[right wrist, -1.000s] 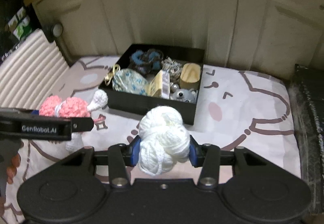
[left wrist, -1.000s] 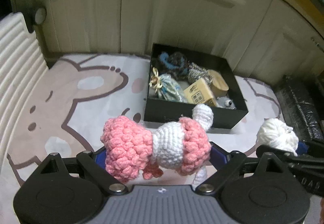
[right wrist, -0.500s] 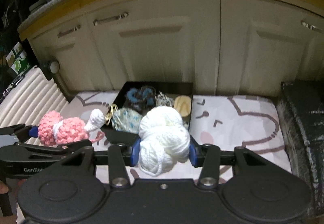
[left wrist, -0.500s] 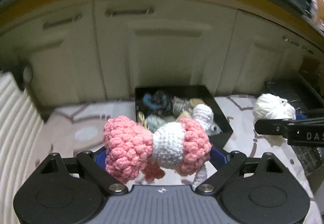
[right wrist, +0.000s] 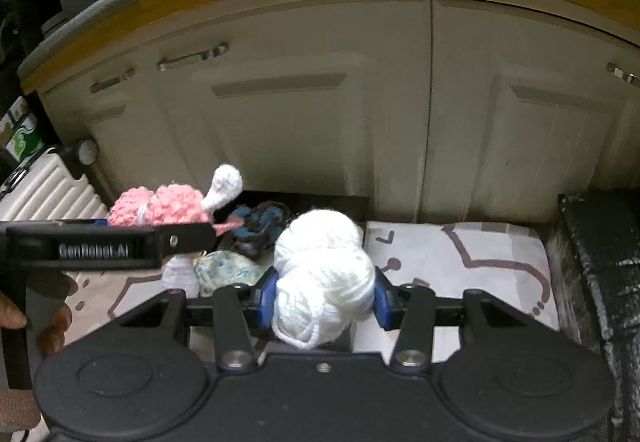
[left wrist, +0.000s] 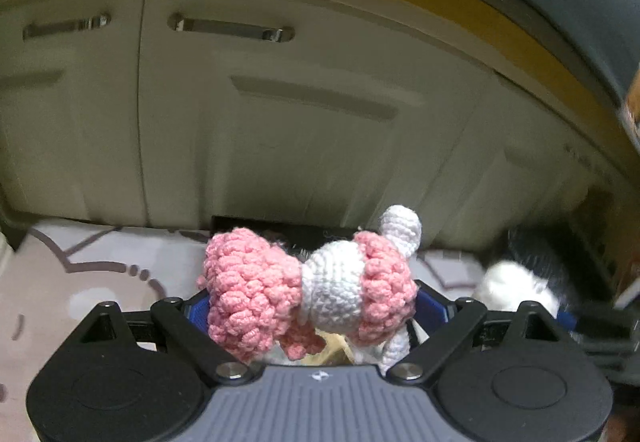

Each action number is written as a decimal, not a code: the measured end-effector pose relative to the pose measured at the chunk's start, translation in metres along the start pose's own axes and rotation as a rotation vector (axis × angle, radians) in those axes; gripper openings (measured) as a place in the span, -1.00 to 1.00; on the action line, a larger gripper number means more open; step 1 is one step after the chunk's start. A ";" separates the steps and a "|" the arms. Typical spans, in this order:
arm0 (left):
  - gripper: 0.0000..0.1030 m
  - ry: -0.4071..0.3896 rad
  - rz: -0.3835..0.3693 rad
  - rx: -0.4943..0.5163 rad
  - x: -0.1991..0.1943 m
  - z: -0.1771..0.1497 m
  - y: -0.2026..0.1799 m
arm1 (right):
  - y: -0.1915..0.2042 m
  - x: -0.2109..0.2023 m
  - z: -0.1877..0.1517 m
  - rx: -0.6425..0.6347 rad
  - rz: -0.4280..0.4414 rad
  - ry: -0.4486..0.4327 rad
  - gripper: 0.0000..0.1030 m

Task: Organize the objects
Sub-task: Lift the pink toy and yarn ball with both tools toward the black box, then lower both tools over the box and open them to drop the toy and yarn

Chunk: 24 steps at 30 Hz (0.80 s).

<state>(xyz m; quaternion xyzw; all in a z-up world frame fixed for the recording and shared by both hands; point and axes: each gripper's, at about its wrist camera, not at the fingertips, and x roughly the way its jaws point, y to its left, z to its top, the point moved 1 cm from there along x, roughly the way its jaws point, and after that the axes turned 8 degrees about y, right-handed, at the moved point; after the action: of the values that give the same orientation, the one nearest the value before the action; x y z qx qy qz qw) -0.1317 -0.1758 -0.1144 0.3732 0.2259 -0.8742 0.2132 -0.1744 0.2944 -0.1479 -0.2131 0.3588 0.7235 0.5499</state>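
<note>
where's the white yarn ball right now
The white yarn ball is clamped in the right hand-held gripper, centre of the right wrist view, in front of the black box, right of the pink crochet toy.

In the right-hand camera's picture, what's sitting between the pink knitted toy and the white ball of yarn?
In the right wrist view, a dark blue-and-black knitted piece lies between the pink knitted toy and the white ball of yarn, inside the black box, with a pale blue speckled pouch just below it.

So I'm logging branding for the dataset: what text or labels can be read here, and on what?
"GenRobot.AI": white lettering, somewhat blurred, on the side of the black left tool.
Green-and-white printed package at the left edge: markings unreadable.
Nothing else legible.
</note>
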 end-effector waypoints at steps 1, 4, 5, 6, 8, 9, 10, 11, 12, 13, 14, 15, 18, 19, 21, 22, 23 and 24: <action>0.81 -0.009 -0.007 -0.022 0.003 0.003 0.001 | -0.001 0.005 0.002 0.005 0.006 0.003 -0.08; 0.81 -0.023 -0.021 -0.076 0.013 0.013 0.007 | -0.004 0.024 0.010 0.027 0.023 0.003 -0.08; 0.81 -0.029 -0.021 -0.084 0.015 0.016 0.009 | -0.004 0.031 0.012 0.040 0.033 0.001 -0.08; 0.81 -0.036 -0.020 -0.092 0.017 0.018 0.011 | -0.004 0.038 0.015 0.056 0.049 0.000 -0.08; 0.81 -0.051 -0.018 -0.100 0.016 0.022 0.016 | -0.001 0.052 0.020 0.083 0.082 -0.003 -0.08; 0.81 -0.064 -0.018 -0.101 0.014 0.023 0.018 | 0.002 0.059 0.022 0.091 0.094 -0.003 -0.08; 0.81 -0.081 -0.015 -0.100 0.010 0.024 0.021 | 0.006 0.066 0.024 0.091 0.103 -0.002 -0.08; 0.81 -0.101 -0.010 -0.099 0.005 0.025 0.025 | 0.011 0.074 0.025 0.086 0.109 0.000 -0.08; 0.81 -0.118 -0.004 -0.101 0.002 0.026 0.028 | 0.016 0.080 0.027 0.082 0.113 0.000 -0.08; 0.81 -0.126 0.000 -0.102 -0.001 0.028 0.032 | 0.020 0.087 0.028 0.080 0.118 0.001 -0.08; 0.81 -0.133 0.005 -0.106 -0.003 0.029 0.035 | 0.025 0.094 0.030 0.080 0.126 0.001 -0.08; 0.81 -0.142 0.006 -0.112 -0.006 0.031 0.039 | 0.028 0.099 0.030 0.080 0.133 0.002 -0.08; 0.81 -0.166 -0.002 -0.134 -0.012 0.033 0.047 | 0.037 0.115 0.032 0.077 0.148 -0.003 0.00; 0.81 -0.169 -0.006 -0.138 -0.013 0.034 0.049 | 0.039 0.118 0.031 0.082 0.149 -0.018 0.16; 0.81 -0.169 -0.013 -0.142 -0.011 0.034 0.052 | 0.039 0.120 0.028 0.093 0.150 -0.041 0.65; 0.81 -0.165 -0.013 -0.143 -0.009 0.033 0.052 | 0.038 0.119 0.027 0.094 0.141 -0.054 0.71; 0.81 -0.158 -0.013 -0.139 -0.007 0.032 0.053 | 0.036 0.117 0.025 0.094 0.135 -0.057 0.71; 0.81 -0.151 -0.013 -0.133 -0.004 0.029 0.053 | 0.033 0.117 0.024 0.098 0.134 -0.052 0.71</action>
<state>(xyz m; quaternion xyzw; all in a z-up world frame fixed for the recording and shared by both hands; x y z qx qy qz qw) -0.1167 -0.2343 -0.1060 0.2896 0.2692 -0.8842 0.2485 -0.2389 0.3828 -0.2050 -0.1427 0.3930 0.7455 0.5191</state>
